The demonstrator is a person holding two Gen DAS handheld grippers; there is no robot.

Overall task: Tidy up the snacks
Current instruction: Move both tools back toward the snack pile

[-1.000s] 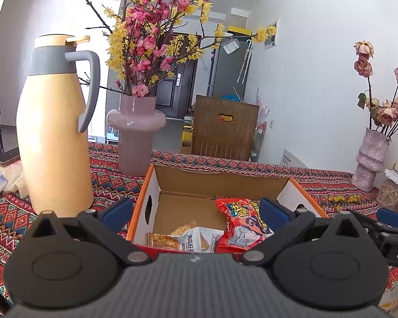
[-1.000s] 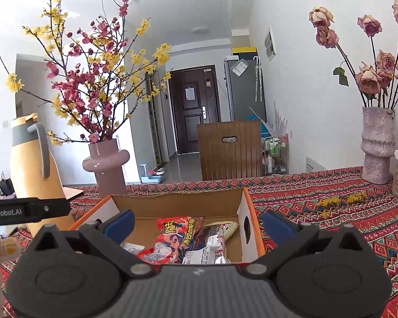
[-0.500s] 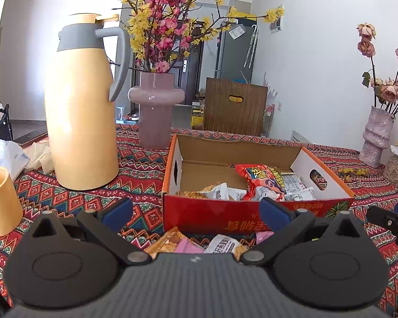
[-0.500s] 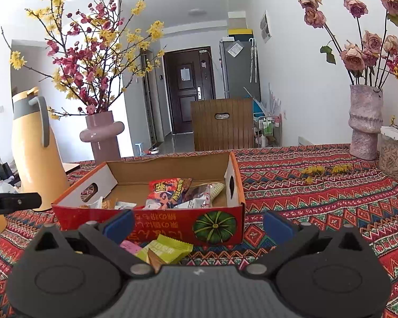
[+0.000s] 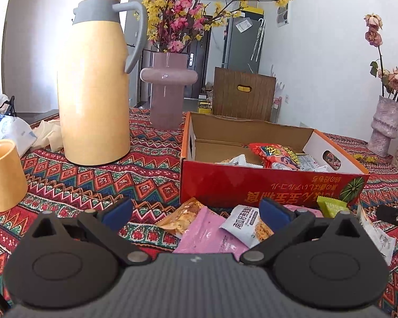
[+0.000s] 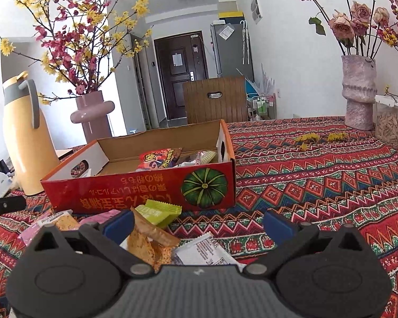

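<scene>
The left gripper [image 5: 196, 208] is wide open above loose snack packets: a pink packet [image 5: 208, 232] and a white packet [image 5: 248, 225]. Behind them stands a red box [image 5: 265, 186] with snacks; a yellow jug [image 5: 94, 79] stands left.

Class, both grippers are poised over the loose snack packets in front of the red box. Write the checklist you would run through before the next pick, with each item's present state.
1. Left gripper open and empty: ok, fingers spread, nothing between them.
2. Right gripper open and empty: ok.
3. Target under left gripper: ok, pink packet and white packet lie between its fingers.
4. Target under right gripper: ok, brown snack packet and white wrapper lie there, though they overlap.
5. Room in the red cardboard box: ok, bare floor shows on its left half.
6. Grippers clear of each other: cannot tell; each shows only as a tip at the other view's edge.
</scene>
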